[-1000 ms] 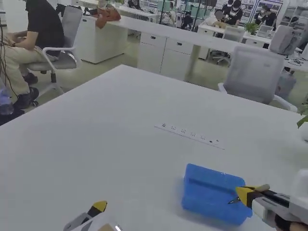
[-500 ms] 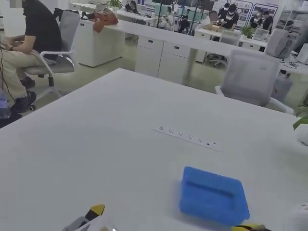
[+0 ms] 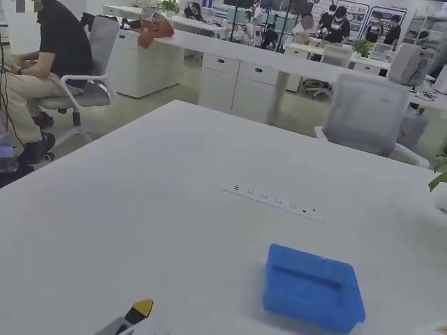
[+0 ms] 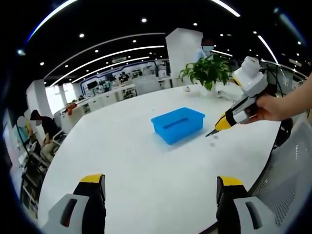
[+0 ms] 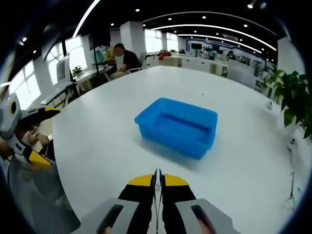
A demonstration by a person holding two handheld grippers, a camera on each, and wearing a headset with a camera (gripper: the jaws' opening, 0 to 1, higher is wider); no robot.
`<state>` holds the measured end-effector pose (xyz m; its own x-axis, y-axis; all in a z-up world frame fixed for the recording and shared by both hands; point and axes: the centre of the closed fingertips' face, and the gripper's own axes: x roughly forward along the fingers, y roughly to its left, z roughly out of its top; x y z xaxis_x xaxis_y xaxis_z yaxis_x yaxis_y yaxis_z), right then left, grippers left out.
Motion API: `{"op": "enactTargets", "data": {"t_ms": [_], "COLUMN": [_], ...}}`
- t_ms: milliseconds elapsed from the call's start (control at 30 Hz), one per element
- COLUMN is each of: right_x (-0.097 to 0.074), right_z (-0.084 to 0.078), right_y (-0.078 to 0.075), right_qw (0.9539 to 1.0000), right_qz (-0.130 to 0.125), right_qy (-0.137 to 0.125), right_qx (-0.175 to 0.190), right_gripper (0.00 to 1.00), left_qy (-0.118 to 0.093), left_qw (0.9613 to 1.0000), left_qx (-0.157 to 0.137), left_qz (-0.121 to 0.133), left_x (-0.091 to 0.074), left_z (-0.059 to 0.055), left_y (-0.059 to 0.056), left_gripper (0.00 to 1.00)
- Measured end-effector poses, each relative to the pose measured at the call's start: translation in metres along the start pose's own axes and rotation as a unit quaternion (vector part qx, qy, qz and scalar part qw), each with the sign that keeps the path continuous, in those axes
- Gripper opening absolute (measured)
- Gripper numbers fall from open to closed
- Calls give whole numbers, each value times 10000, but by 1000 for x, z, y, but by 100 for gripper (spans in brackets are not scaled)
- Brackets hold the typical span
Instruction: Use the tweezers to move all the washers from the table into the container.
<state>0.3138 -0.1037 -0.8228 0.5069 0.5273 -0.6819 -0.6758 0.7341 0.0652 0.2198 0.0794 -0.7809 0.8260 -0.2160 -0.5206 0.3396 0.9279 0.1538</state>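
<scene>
Toward five o'clock in the head view, the blue container [image 3: 313,286] sat upright on the white table [image 3: 140,209], well in from every edge, with bare top around it on all sides. A row of flush sockets [image 3: 274,201] lay at its eleven o'clock, apart from it, and beyond them the table's far edge ran past a grey chair [image 3: 370,112] at one o'clock. From nine to seven o'clock the top was one broad open sweep. The left gripper [image 4: 161,181] hung low over the near part of the table, its jaws spread wide and holding nothing; one yellow tip of it poked into the head view at seven o'clock. In the left gripper view the table's near edge curved just below those jaws, and a mesh chair back [image 4: 292,165] stood close outside it at four o'clock. The right gripper [image 5: 157,179] was pinched tight on the tweezers [image 5: 157,187], whose thin blades ran straight between its yellow tips and aimed at the container's long wall at twelve o'clock. In the left gripper view a hand [image 4: 268,108] held that gripper at two o'clock, the tweezer point angled down just beside the container's right end and above the tabletop. The washers [image 4: 212,144] showed as tiny pale marks on the table just under that point, outside the container, too small to count surely. A potted plant [image 4: 207,70] stood near the table's far side at one o'clock.
</scene>
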Motion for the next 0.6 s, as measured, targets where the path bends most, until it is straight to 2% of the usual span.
{"op": "enactTargets", "data": {"t_ms": [133, 233, 367, 533, 600], "right_x": [-3, -10, -23, -32, -34], "right_z": [-5, -8, -16, -24, -31], "right_y": [3, 7, 11, 17, 21], "right_qw": [9998, 9991, 9961, 9931, 9895], "right_qz": [92, 220, 353, 566, 707], "right_qy": [166, 352, 694, 970, 1212], "right_qx": [117, -94, -407, -333, -342], "right_gripper": [1, 1, 1, 1, 1], "left_qy": [31, 34, 31, 42, 51], "left_qw": [10000, 10000, 10000, 10000, 10000], "left_qx": [28, 30, 40, 38, 33], "left_qz": [6, 6, 11, 30, 40], "left_x": [0, 0, 0, 0, 0], "left_z": [-1, -1, -1, -2, -2], "left_y": [0, 0, 0, 1, 1], "left_gripper": [97, 97, 97, 96, 96]}}
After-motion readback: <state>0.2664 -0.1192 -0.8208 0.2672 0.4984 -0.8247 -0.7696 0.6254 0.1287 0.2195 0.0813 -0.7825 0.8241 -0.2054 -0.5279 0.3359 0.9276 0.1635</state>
